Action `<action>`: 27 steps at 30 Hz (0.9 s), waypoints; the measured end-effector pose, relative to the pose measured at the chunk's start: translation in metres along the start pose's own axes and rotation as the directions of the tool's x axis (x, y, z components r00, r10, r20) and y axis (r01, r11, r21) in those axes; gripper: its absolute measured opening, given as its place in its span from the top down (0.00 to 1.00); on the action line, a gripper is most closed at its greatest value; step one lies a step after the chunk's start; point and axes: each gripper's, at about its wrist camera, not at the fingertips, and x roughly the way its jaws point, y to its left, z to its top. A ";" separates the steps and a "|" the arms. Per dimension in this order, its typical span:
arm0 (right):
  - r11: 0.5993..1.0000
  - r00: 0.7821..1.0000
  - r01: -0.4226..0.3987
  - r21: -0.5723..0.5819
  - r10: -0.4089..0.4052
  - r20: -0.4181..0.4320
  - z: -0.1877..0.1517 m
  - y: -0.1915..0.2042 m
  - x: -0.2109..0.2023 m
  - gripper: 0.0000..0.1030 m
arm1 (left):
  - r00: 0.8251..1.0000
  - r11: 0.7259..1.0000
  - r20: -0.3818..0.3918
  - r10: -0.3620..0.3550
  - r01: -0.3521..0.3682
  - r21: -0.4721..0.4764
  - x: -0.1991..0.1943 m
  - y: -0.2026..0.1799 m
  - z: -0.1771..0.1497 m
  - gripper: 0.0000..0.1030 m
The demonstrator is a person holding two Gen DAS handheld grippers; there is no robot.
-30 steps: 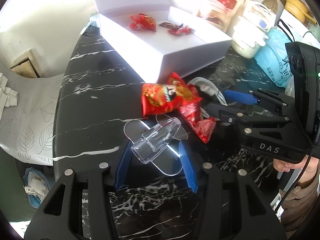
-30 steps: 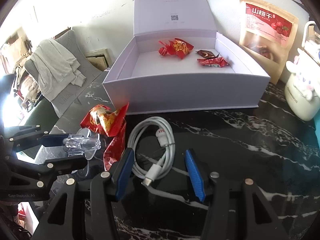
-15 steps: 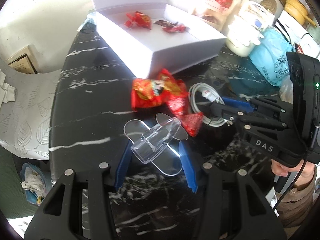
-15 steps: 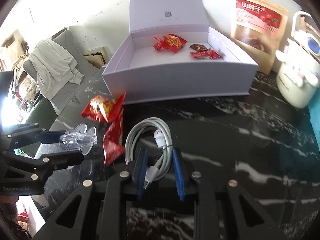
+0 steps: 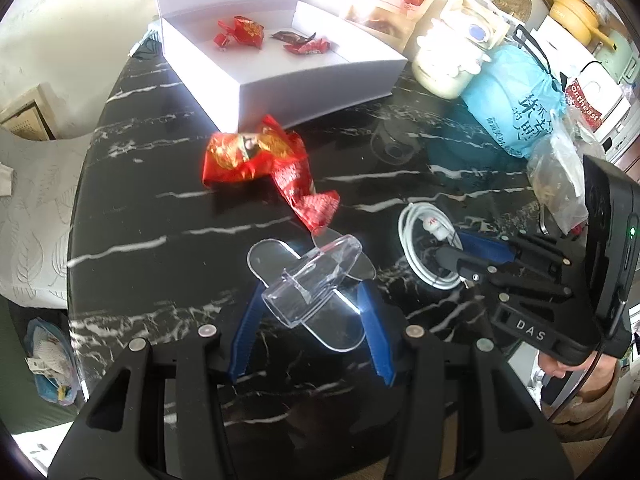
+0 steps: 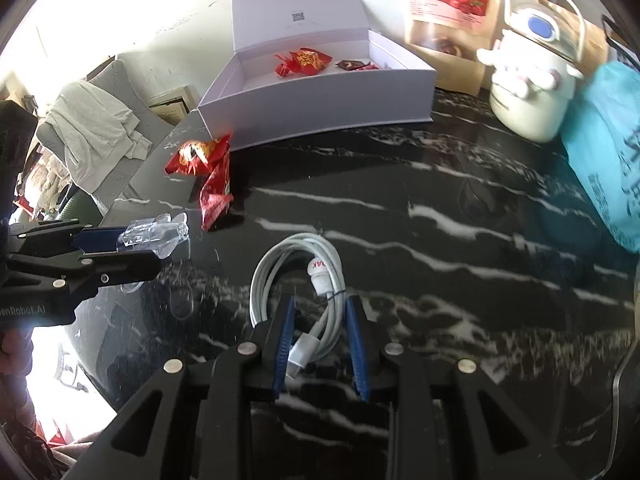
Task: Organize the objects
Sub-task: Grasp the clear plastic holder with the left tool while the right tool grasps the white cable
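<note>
Right gripper (image 6: 320, 340) was clamped on the white coiled cable (image 6: 298, 276), left gripper (image 5: 310, 312) pinching the clear plastic stand (image 5: 310, 284), open white box (image 6: 320, 108) sat upper centre, beyond both.

My table (image 5: 132, 200) is black marble shot with white veins, its near edge curving round; daylight glares off the polished top. Behind it a white plaster wall (image 6: 120, 8) stands bright, almost washed out. To my left a grey chair (image 6: 132, 96) carries a pale crumpled cloth (image 6: 88, 128) over its back; beside it a small beige cabinet (image 6: 172, 104) sits against the wall. Lower left lies a white sheet with a leaf pattern (image 5: 36, 216); beneath that a small bin of paper scraps (image 5: 48, 364) rests on the floor. Far right, a shelf holds a yellow pot (image 5: 574, 16) and a white appliance (image 5: 600, 108).
</note>
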 end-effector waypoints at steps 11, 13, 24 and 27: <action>0.997 0.998 0.031 -0.073 -0.026 0.059 -0.018 0.028 -0.001 0.37 | 0.999 1.000 -0.033 0.003 -0.003 -0.009 0.007 -0.001 -0.010 0.54; 0.994 0.996 0.067 -0.085 -0.062 0.067 -0.018 0.034 0.001 0.37 | 0.999 1.000 -0.028 0.023 -0.023 0.007 0.007 -0.003 -0.012 0.54; 0.990 0.988 0.127 -0.061 -0.121 0.100 -0.024 0.035 0.000 0.45 | 0.999 0.998 -0.020 0.048 -0.048 0.031 0.008 -0.007 -0.015 0.54; 0.991 0.990 0.117 -0.062 -0.111 0.092 -0.023 0.033 -0.001 0.47 | 0.999 0.998 -0.020 0.046 -0.046 0.031 0.009 -0.008 -0.014 0.54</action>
